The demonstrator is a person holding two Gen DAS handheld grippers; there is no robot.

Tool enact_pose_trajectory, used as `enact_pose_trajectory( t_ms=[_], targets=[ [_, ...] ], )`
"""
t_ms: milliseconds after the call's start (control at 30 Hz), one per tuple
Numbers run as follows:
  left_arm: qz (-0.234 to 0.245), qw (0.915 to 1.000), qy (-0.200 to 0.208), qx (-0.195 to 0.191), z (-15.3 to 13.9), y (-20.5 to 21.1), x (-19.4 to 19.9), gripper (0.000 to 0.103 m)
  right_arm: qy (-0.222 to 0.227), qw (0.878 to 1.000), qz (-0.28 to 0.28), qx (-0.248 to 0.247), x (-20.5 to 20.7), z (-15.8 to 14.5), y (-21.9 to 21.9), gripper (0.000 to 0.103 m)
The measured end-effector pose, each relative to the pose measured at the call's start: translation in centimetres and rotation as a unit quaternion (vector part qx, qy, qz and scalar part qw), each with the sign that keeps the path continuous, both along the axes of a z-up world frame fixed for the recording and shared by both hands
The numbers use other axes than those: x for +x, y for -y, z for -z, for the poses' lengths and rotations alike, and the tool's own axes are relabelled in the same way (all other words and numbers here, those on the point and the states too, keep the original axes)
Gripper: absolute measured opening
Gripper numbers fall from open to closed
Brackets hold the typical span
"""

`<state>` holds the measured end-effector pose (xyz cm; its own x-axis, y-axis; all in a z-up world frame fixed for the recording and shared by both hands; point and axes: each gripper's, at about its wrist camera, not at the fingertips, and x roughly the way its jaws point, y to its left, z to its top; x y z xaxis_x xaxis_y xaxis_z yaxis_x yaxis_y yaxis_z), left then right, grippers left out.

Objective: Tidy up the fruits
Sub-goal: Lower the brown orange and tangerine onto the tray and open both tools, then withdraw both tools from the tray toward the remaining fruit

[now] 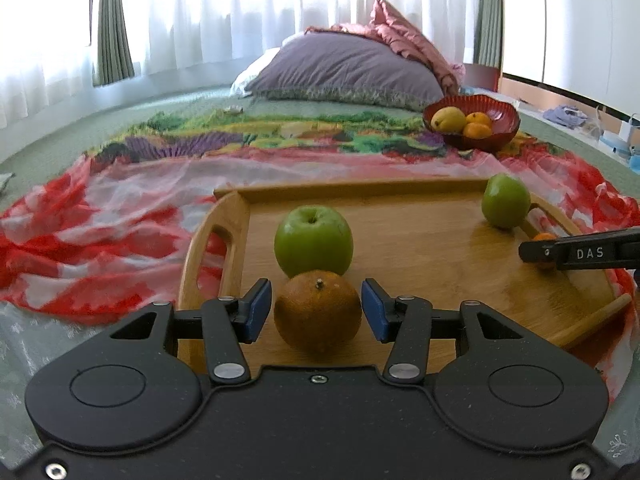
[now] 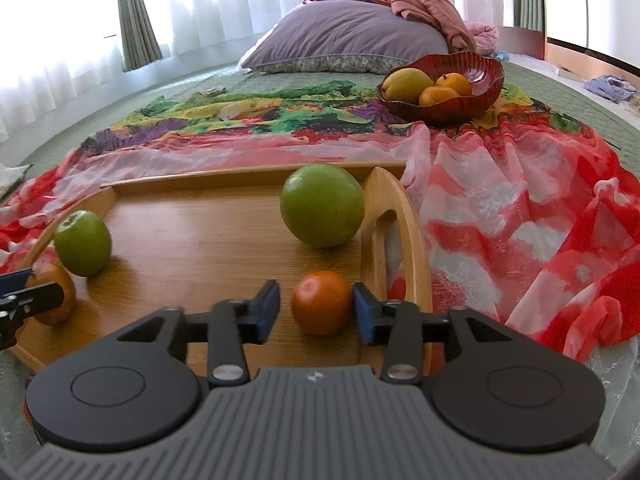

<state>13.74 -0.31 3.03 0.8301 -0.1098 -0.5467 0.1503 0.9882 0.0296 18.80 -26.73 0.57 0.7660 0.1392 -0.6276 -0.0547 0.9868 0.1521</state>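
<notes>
Left wrist, my left gripper (image 1: 318, 310): jaws wide, one blue pad on each side of the orange (image 1: 318, 312); a thin gap shows at each pad, so I see no grip.
Left wrist, orange: on the tray (image 1: 420, 240), at its near edge, touching or just in front of the apple (image 1: 313, 240).
Left wrist, second apple (image 1: 506, 200): at the tray's far right corner, against the rim.
Left wrist, right gripper (image 1: 580, 254): only one black finger marked DAS shows, from the right edge, over the mandarin (image 1: 544, 237), which is mostly hidden.
Left wrist, bowl (image 1: 472, 120): red, on the cloth (image 1: 100, 220) beyond the tray's far right corner, with a mango (image 1: 448, 117) and two small oranges.
Right wrist, my right gripper (image 2: 316, 308): jaws wide around the mandarin (image 2: 322, 302); the right pad looks to touch it, the left pad stands clear.
Right wrist, mandarin: whole here, at the tray's (image 2: 200, 232) near right, just beside the handle.
Right wrist, second apple (image 2: 322, 205): at the far right corner.
Right wrist, apple (image 2: 83, 242): by the left rim, with the orange (image 2: 54, 294) in front of it, half hidden by the left gripper (image 2: 24, 300).
Right wrist, bowl (image 2: 460, 96): on the cloth (image 2: 520, 220) past the tray.
Both views, pillow (image 1: 348, 68): at the bed's far end.
</notes>
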Motion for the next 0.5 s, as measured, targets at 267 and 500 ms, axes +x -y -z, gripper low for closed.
enact_pose_trajectory(
  t_ms=[267,500],
  targets=[
    [0.006,0.9999,0.007,0.008,-0.8,0.2,-1.4,0.06,0.004,1.0,-0.004,-0.001,-1.2,-0.7,-0.1,0.071],
    [0.018,0.9997,0.016,0.005,-1.7,0.2,-3.3,0.072,0.013,1.0,-0.018,-0.011,-3.0,-1.7,-0.6,0.078]
  ],
)
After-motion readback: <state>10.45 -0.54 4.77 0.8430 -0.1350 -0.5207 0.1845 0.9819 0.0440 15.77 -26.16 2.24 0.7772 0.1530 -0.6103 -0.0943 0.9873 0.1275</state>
